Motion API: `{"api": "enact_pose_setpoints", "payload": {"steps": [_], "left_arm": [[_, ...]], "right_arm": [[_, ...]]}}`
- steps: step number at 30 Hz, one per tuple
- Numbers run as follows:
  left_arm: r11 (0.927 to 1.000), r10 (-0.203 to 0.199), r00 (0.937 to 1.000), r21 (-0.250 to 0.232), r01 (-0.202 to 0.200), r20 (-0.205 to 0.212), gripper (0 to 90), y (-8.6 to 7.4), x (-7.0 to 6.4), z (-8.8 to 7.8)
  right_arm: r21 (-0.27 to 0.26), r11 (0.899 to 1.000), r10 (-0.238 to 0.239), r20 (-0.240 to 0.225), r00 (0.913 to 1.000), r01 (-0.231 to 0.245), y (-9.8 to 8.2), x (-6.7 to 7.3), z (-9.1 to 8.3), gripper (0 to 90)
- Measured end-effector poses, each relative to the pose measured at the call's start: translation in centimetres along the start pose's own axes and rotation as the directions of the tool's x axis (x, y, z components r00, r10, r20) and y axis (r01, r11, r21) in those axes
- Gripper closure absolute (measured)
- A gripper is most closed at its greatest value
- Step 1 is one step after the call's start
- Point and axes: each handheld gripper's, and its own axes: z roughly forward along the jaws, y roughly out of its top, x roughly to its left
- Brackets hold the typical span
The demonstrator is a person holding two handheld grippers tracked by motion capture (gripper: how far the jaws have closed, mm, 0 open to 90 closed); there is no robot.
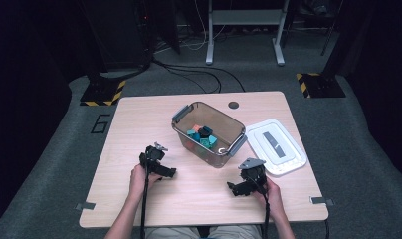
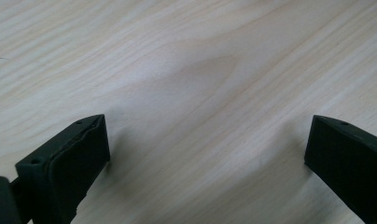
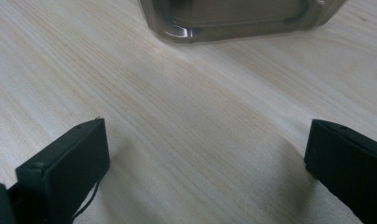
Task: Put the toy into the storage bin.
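The clear bin (image 1: 209,133) stands open on the surface (image 1: 139,129), just beyond and between both tongs, with teal, black and orange blocks (image 1: 202,136) heaped inside. Its white lid (image 1: 276,146) lies flat just past the right tongs (image 1: 237,188). Left tongs (image 1: 165,173) and right tongs both gape wide and empty, low over bare wood.

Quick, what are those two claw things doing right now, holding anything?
Left gripper: open, holding nothing, over bare table.
Right gripper: open, holding nothing, pointing toward the bin.
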Motion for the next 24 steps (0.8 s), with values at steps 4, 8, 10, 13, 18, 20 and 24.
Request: {"api": "enact_pose_setpoints", "payload": {"steps": [4,8,10,13,18,20,24], "left_arm": [[0.9982,-0.009,1.0000,-0.059,0.009,-0.001,0.0,-0.4,0.0,0.2],[0.9857,-0.026,0.9995,-0.167,0.023,-0.017,0.0,-1.7,-0.1,0.4],[0.9849,-0.028,0.9994,-0.171,0.023,-0.023,0.0,-1.8,-0.1,0.3],[0.9850,-0.030,0.9992,-0.171,0.025,-0.025,0.0,-1.8,-0.1,0.3],[0.9847,-0.035,0.9990,-0.172,0.030,-0.027,0.2,-1.8,-0.2,0.3],[0.9847,-0.034,0.9990,-0.172,0.028,-0.029,0.3,-1.9,-0.2,0.3],[0.9846,-0.033,0.9990,-0.173,0.028,-0.030,0.3,-1.9,-0.2,0.3]], "right_arm": [[0.000,1.000,-0.002,0.002,1.0000,0.002,0.0,0.0,0.0,0.0],[0.000,1.000,0.011,0.006,0.9999,-0.011,0.0,0.1,0.0,0.0],[-0.001,1.000,0.005,0.005,1.0000,-0.005,0.0,0.0,0.1,0.0],[0.000,1.000,0.009,0.004,0.9999,-0.009,0.0,0.1,0.0,0.0],[0.000,1.000,0.006,0.006,1.0000,-0.006,0.0,0.1,0.0,0.0],[0.000,1.000,0.003,0.006,1.0000,-0.003,0.0,0.0,0.0,0.0],[0.000,1.000,0.004,0.007,1.0000,-0.004,0.0,0.0,0.0,0.0]]}}
